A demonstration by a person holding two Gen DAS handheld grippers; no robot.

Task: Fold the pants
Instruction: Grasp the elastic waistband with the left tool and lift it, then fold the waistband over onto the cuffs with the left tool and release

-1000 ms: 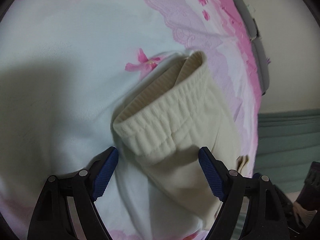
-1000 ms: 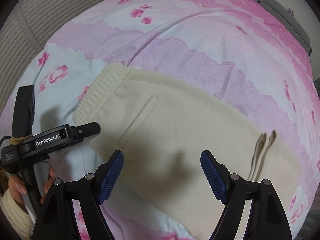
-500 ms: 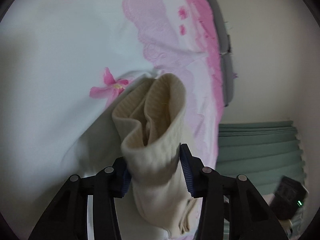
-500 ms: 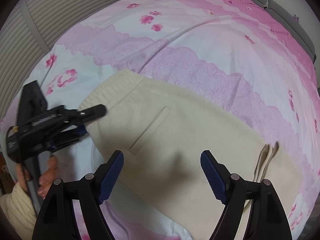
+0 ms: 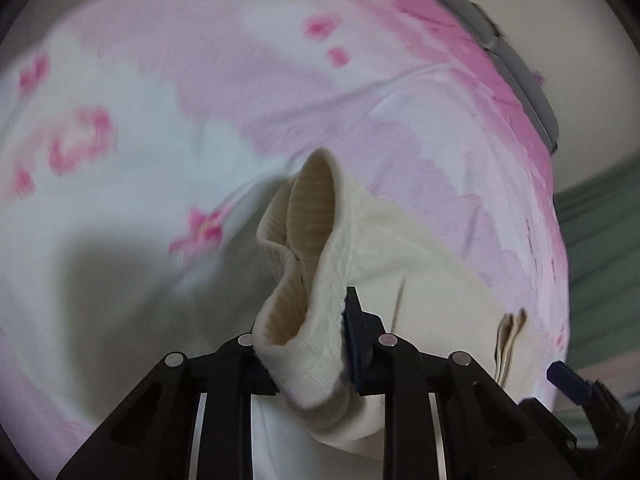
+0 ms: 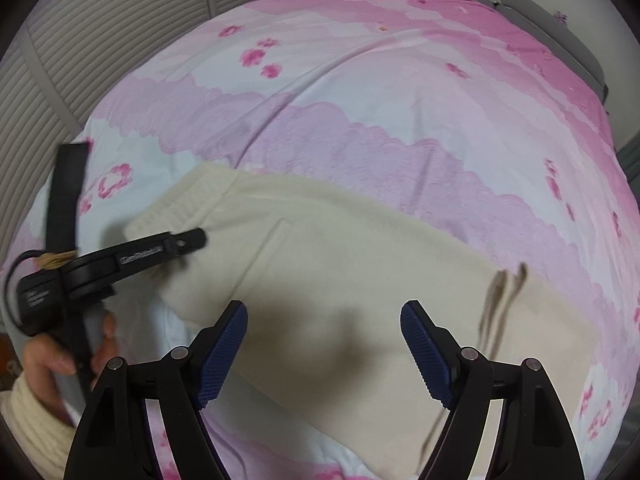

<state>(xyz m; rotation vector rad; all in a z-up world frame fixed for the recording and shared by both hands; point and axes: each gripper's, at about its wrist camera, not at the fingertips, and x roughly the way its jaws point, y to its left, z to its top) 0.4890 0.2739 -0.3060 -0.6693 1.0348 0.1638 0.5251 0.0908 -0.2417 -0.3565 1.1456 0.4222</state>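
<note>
Cream pants (image 6: 340, 280) lie flat across a pink floral bed sheet (image 6: 360, 92), waistband at the left. My left gripper (image 5: 304, 344) is shut on the ribbed waistband (image 5: 304, 264) and lifts that corner off the sheet; it also shows in the right wrist view (image 6: 176, 244) at the waistband. My right gripper (image 6: 324, 344) is open and empty, hovering above the middle of the pants. The folded leg ends (image 6: 504, 288) lie to the right.
White slatted closet doors (image 6: 100, 40) stand beyond the bed's left side. A grey headboard edge (image 6: 560, 12) runs along the far right. A green blanket (image 5: 600, 240) lies past the bed's right edge in the left wrist view.
My left gripper closed on the waistband and has lifted it, bunching the fabric. My right gripper stayed open and drew back slightly over the pants.
</note>
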